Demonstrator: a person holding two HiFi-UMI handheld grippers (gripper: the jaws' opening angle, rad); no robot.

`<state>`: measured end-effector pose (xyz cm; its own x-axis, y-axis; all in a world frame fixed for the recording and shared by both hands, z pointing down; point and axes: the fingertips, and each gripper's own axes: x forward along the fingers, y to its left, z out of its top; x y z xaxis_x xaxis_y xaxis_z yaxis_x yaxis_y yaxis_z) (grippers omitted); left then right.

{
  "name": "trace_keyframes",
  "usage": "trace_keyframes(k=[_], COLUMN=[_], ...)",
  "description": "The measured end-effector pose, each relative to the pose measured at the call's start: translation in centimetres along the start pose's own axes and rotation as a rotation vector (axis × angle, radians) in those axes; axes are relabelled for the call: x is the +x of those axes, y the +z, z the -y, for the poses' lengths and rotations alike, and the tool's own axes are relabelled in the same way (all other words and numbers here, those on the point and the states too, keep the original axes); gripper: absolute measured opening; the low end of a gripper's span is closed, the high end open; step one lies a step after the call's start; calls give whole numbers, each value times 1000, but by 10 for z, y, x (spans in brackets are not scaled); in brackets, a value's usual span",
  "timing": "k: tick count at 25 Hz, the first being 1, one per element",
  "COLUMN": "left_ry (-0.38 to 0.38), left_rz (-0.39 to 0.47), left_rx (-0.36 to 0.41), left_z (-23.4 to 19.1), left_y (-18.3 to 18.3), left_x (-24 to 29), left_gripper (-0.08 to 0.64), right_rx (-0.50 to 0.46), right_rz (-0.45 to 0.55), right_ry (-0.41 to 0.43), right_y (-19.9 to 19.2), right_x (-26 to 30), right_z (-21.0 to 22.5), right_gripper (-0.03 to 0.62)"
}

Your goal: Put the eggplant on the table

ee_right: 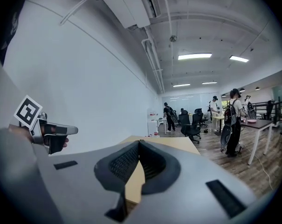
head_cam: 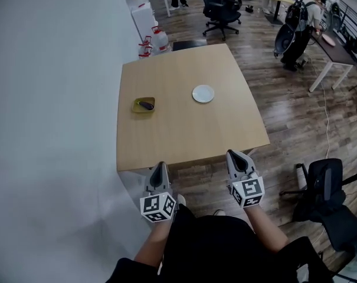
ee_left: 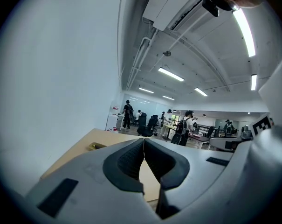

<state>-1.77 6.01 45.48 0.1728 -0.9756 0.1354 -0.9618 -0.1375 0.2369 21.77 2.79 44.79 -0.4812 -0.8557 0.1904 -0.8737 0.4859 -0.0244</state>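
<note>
Pale-wood square table (head_cam: 184, 131) stands beside the white wall (head_cam: 48, 99) on the left and carries two items.

Item one: a small yellow-green rectangular dish (head_cam: 134, 106) on the left part of the top, with the short dark-purple eggplant (head_cam: 146, 105) lying inside it. The eggplant therefore rests in the dish and not on the bare wood, where the task wants it.

Item two: a round white plate (head_cam: 203, 93) near the middle of the top, well apart from the dish, with nothing seen on it.

Left gripper (head_cam: 161, 165): held low at the near edge of the table, close to the person's body and pointing forward. Its own view shows the dark pads meeting at the tips with nothing between them.

Right gripper (head_cam: 233, 154): same posture, further right. Its pads are likewise pressed together, holding nothing.

Both are well short of the dish (a resting carry, in my judgement, not a reach).

Assessment: as things lie, the task calls for lifting the eggplant out of the dish. The left gripper is on the dish's side and looks better placed. Its jaws would need to part before closing across the eggplant's narrow body. Bare wood between dish and plate offers room to set it down
</note>
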Motion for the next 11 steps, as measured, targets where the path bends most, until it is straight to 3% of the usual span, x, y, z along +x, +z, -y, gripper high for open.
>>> trace_keyframes(k=[11], left_ry=[67], left_rz=[-23], left_rx=[20], left_z=[28], left_y=[-24], left_x=[-45], left_gripper=[15], right_rx=[9], right_rz=[-23], right_ry=[34], right_y=[-30], right_x=[-43], right_z=[19], right_gripper=[60])
